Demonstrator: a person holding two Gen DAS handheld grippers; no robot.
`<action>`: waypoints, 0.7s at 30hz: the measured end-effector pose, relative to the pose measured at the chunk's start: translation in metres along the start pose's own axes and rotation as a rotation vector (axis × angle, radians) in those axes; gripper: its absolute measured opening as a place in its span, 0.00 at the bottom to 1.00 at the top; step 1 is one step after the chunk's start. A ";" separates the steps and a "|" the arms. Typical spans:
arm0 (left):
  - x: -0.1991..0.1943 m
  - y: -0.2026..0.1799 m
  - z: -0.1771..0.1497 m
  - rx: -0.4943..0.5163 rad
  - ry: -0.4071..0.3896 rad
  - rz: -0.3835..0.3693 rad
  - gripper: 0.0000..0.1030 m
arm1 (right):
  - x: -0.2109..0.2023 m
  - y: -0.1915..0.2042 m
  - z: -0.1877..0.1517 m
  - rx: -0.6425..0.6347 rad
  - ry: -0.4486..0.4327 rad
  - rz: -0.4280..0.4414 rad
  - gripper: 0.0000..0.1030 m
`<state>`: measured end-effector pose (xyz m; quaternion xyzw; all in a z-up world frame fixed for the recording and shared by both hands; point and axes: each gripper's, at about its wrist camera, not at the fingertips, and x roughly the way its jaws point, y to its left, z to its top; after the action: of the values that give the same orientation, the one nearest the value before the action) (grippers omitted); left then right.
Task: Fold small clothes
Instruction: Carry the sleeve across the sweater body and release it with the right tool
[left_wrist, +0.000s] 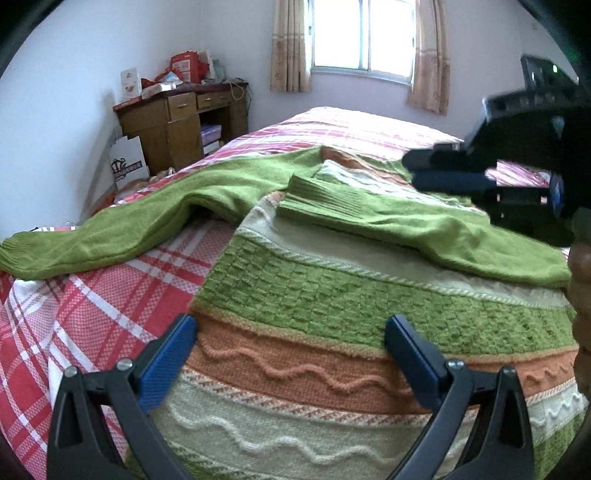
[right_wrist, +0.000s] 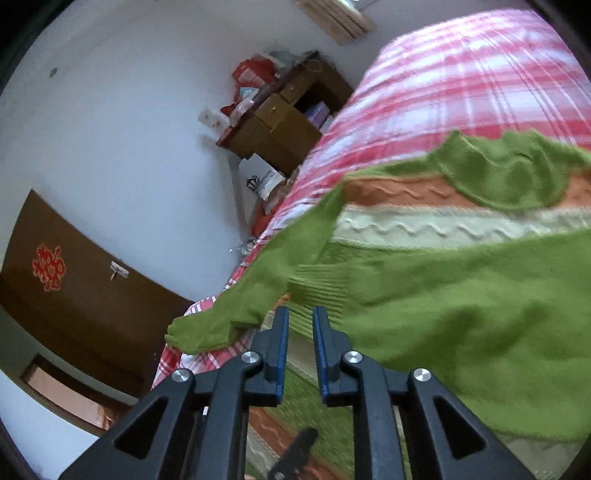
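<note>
Spread wide just above the sweater, the left tool grips nothing, its blue pads standing apart over the orange and green knitted bands. That striped sweater lies flat on the bed, which wears a red and white checked cover. One green sleeve stretches out to the left across the cover, while the other sleeve is folded inward over the chest, its ribbed cuff resting on the pale band. The right tool hangs over this folded sleeve with its jaws slightly parted, a narrow gap between the pads and no cloth caught in it. Beyond the bed, a wooden desk stands against the wall, piled with red boxes, near a curtained window.
</note>
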<state>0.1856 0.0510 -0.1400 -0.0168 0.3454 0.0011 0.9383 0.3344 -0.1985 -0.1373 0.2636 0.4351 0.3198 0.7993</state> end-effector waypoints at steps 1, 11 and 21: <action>0.000 0.000 0.000 0.001 0.000 0.001 1.00 | -0.001 -0.001 -0.003 0.002 -0.005 -0.004 0.13; -0.001 0.001 0.000 0.007 0.004 0.011 1.00 | 0.055 -0.002 -0.013 0.039 0.139 -0.006 0.13; -0.002 0.001 -0.002 0.014 0.007 0.021 1.00 | -0.096 -0.015 -0.030 -0.088 -0.170 -0.413 0.13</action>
<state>0.1831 0.0519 -0.1406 -0.0064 0.3487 0.0085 0.9372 0.2731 -0.2754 -0.1119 0.1596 0.3967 0.1447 0.8923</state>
